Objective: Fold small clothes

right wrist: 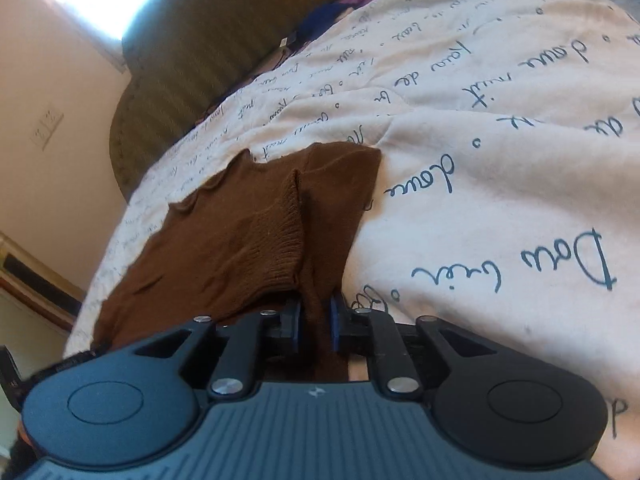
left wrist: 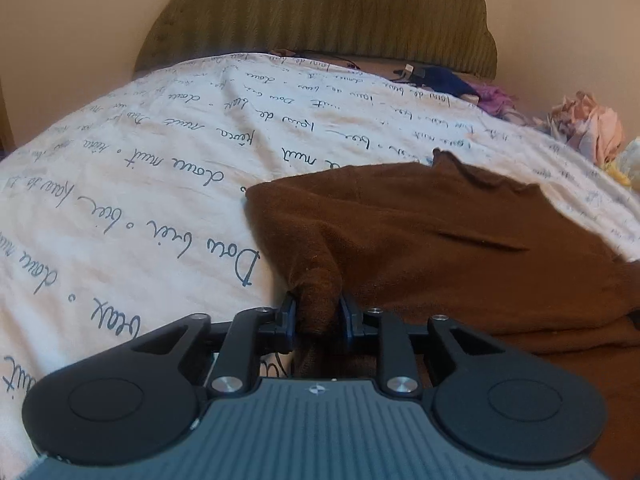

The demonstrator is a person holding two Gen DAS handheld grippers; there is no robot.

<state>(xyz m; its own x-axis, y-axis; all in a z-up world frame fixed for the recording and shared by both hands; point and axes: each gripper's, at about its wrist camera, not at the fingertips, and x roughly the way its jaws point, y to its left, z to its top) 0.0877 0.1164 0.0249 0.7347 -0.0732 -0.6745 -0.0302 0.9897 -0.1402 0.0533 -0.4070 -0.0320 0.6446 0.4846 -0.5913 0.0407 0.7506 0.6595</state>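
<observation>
A brown knitted garment (left wrist: 420,240) lies on a white bedspread (left wrist: 140,184) printed with blue handwriting. In the left wrist view its near left corner is bunched into a roll between the blue pads of my left gripper (left wrist: 318,312), which is shut on it. In the right wrist view the same brown garment (right wrist: 240,224) lies left of centre with a ribbed cuff folded over it. A strip of its near right edge runs between the pads of my right gripper (right wrist: 316,316), shut on the cloth.
An olive padded headboard (left wrist: 320,16) rises behind the bed. Dark blue and purple clothes (left wrist: 460,84) lie at the far right of the bed, and a pink crumpled heap (left wrist: 592,124) at the right edge. A wall socket (right wrist: 47,128) and a wooden ledge (right wrist: 36,280) are at the left.
</observation>
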